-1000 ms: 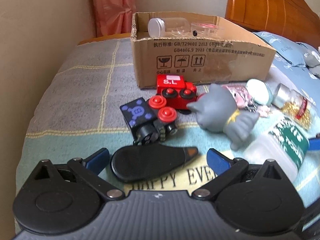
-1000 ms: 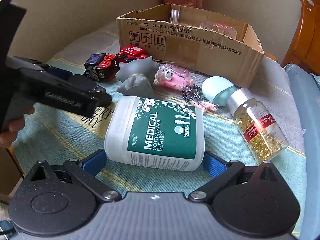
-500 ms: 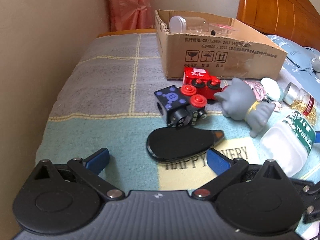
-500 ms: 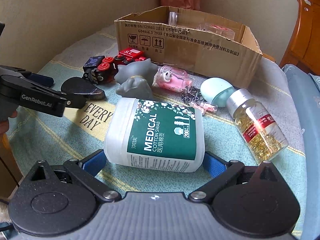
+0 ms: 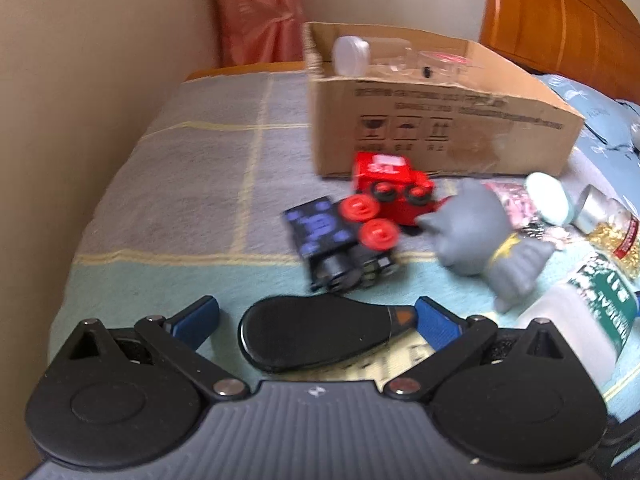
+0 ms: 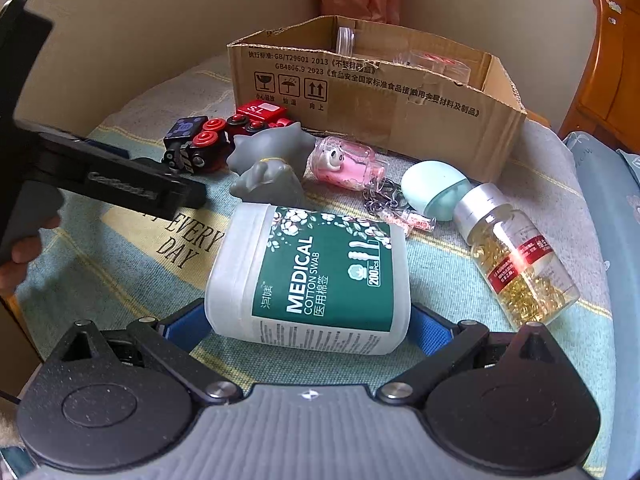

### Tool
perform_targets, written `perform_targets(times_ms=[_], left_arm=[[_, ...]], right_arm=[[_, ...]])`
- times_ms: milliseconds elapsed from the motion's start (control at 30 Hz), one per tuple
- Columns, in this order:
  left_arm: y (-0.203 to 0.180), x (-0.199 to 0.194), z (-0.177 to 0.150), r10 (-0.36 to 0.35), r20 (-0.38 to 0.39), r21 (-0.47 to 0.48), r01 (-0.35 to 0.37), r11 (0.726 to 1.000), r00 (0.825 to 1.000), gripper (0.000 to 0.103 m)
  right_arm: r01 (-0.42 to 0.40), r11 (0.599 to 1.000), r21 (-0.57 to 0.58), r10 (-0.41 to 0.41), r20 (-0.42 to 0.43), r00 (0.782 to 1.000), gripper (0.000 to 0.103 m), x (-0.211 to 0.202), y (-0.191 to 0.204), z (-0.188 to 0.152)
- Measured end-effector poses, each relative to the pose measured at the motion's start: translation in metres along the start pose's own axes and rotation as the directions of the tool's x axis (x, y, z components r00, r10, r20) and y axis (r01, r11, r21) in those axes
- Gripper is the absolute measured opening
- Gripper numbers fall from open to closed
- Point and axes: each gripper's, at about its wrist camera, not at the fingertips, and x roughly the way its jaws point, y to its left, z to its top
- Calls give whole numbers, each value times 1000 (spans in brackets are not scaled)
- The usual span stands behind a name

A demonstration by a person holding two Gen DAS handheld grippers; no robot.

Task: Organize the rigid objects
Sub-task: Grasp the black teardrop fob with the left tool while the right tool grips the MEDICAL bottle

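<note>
The left gripper (image 5: 316, 316) is spread wide over the blanket (image 5: 168, 200), its blue fingers (image 5: 198, 316) either side of a flat black paddle (image 5: 316, 332) without clearly touching it. At 12 o'clock from the paddle lies a toy train (image 5: 360, 220), tipped on its side, red wheels up; at 2 o'clock, a grey cat figure (image 5: 476, 232).

The right gripper (image 6: 308, 320) is also wide, straddling a cotton swab tub (image 6: 316, 272) that lies on its side with the green label up. Whether its fingers (image 6: 430, 328) press the tub I cannot tell. At 2 o'clock from the tub lies a clear bottle (image 6: 516, 260) full of gold capsules, silver cap toward the box. At 12 o'clock sit a pink charm bottle (image 6: 344, 162) with a keychain and a mint egg-shaped case (image 6: 434, 188).

The cardboard box (image 6: 400, 120) stands open at the far edge, beyond all these. It holds a clear jar (image 5: 352, 54) with a white lid, lying down, and another clear container (image 6: 436, 60) with red on it.
</note>
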Motion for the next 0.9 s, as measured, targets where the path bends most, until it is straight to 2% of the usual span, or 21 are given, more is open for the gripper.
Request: perform_targets(times_ms=[233, 667, 733, 800, 833, 900], left_arm=[[8, -8, -6, 18, 2, -15, -18, 1000, 1000, 102], [4, -8, -6, -70, 9, 105, 68, 992, 998, 102], [6, -5, -4, -80, -2, 93, 80, 993, 997, 101], [6, -6, -4, -80, -1, 102, 80, 992, 997, 99], [6, -6, -4, -85, -2, 107, 85, 991, 996, 95], [5, -8, -4, -96, -2, 119, 96, 988, 995, 89]], right_arm=[[-2, 1000, -4, 2, -5, 1000, 103, 1, 0, 1], [-4, 1000, 18, 4, -43, 999, 103, 1, -4, 18], [5, 1000, 14, -5, -49, 999, 100, 1, -2, 20], [19, 1000, 1, -19, -56, 998, 92, 2, 1, 22], [24, 1000, -6, -24, -63, 998, 89, 3, 2, 23], [26, 1000, -14, -27, -67, 997, 89, 3, 3, 24]])
